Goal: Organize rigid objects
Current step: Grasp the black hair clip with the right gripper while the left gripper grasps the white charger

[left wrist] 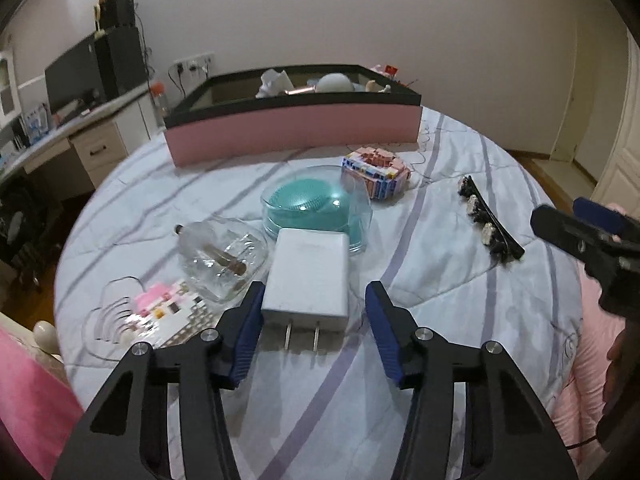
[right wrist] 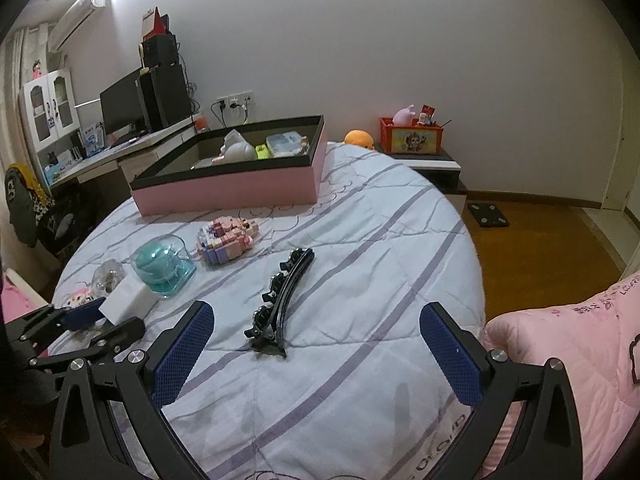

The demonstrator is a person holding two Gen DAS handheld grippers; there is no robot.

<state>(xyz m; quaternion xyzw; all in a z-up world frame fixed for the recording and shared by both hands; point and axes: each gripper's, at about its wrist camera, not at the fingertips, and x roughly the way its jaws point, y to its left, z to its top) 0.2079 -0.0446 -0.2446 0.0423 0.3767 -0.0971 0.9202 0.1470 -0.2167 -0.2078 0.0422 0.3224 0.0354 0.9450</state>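
Note:
A white plug adapter [left wrist: 306, 280] lies on the striped bedspread, prongs toward me. My left gripper [left wrist: 314, 320] is open, with one finger on each side of the adapter's near end. A black hair clip [right wrist: 280, 304] lies ahead of my right gripper [right wrist: 316, 356], which is open and empty above the bed. A teal item in a clear case [left wrist: 316, 206], a glass bottle [left wrist: 224, 258], and two block models [left wrist: 376, 170] [left wrist: 164, 316] lie around. The pink box [left wrist: 292, 132] with a black rim stands at the back.
The pink box holds several items [right wrist: 248, 148]. A pink quilt [right wrist: 568, 360] is bunched at the right. A desk with a monitor [right wrist: 120, 112] stands left of the bed. A nightstand with a red bin [right wrist: 412, 136] is at the back right.

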